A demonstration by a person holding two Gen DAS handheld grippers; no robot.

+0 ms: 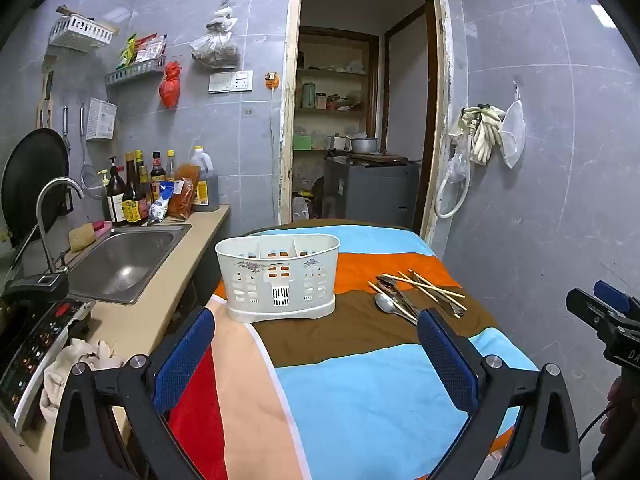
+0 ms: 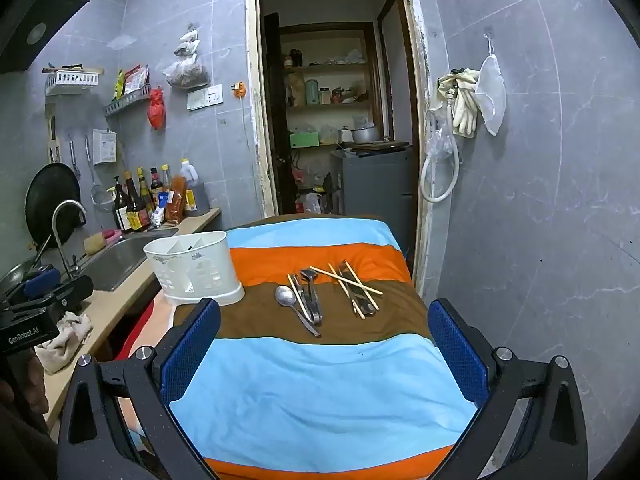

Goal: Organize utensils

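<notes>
Spoon [image 2: 289, 300] lying bowl away from the camera, handle toward it, chopsticks [image 2: 347, 285] crossed beside it, white caddy [image 1: 278, 276] upright, left gripper [image 1: 316, 344] spread wide, empty, right gripper [image 2: 324, 336] likewise.

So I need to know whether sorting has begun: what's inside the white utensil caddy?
The white utensil caddy shows only inner dividers and no handles above its rim; the compartment bottoms are hidden. Spoons and chopsticks lie on the cloth.

Grey tiled walls [image 1: 560, 200] enclose a small kitchen, where a steel sink [image 1: 120, 260] sits in a beige counter [image 1: 160, 312] lined with sauce bottles [image 1: 132, 196]. An open doorway [image 2: 336, 120] reveals cluttered pantry shelves [image 2: 328, 106] beyond.
</notes>
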